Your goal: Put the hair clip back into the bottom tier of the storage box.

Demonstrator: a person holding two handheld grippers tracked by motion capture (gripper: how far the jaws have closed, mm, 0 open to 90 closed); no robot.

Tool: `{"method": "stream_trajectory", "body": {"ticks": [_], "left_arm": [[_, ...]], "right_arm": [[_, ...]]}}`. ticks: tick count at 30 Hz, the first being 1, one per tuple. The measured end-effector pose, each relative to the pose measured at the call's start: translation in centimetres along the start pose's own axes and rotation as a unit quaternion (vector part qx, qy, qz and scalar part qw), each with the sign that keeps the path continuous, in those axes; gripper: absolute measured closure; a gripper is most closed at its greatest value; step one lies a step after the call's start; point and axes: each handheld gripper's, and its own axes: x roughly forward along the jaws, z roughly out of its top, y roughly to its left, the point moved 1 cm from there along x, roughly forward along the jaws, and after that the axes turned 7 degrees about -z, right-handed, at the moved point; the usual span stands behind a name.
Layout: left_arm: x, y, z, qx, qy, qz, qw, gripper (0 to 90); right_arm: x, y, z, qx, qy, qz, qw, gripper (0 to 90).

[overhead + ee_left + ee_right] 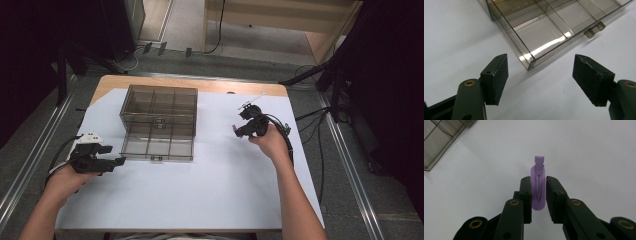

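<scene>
A smoky clear plastic organizer box [159, 122] lies open on the white sheet, its divided compartments showing. My left gripper [118, 161] rests at the box's near left corner [531, 62] with its jaws wide apart and nothing between them; the pads [499, 77] flank that corner from a short distance. To the right of the box, my right gripper [236, 130] is shut on a small purple hair clip [538, 188], which stands upright between the pads [527, 195] above the sheet. The clip [234, 129] shows as a purple speck at the jaw tips.
A white sheet [210, 185] covers most of the wooden table [150, 81]. Cables trail from both grippers. Dark stands and a black curtain flank the table; metal floor rails run along both sides. A box latch [595, 28] juts from the front wall.
</scene>
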Motion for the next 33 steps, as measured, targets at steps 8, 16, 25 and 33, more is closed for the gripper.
{"method": "stream_trajectory", "body": {"ticks": [8,16,25,33], "left_arm": [[0.0,0.0,0.1,0.000,-0.001,0.000,1.0000,29.8],[0.1,0.1,0.2,0.002,-0.001,-0.002,1.0000,29.8],[0.2,0.0,0.3,0.003,0.000,-0.002,1.0000,29.8],[0.4,0.0,0.4,0.006,0.001,-0.004,1.0000,29.8]], "right_arm": [[-0.3,1.0,0.2,-0.012,-0.013,0.011,0.9998,77.1],[-0.6,1.9,0.5,-0.024,-0.024,0.017,0.9993,77.1],[-0.7,3.0,0.7,-0.035,-0.032,0.022,0.9986,77.1],[-0.7,3.9,1.0,-0.041,-0.036,0.025,0.9982,77.1]]}}
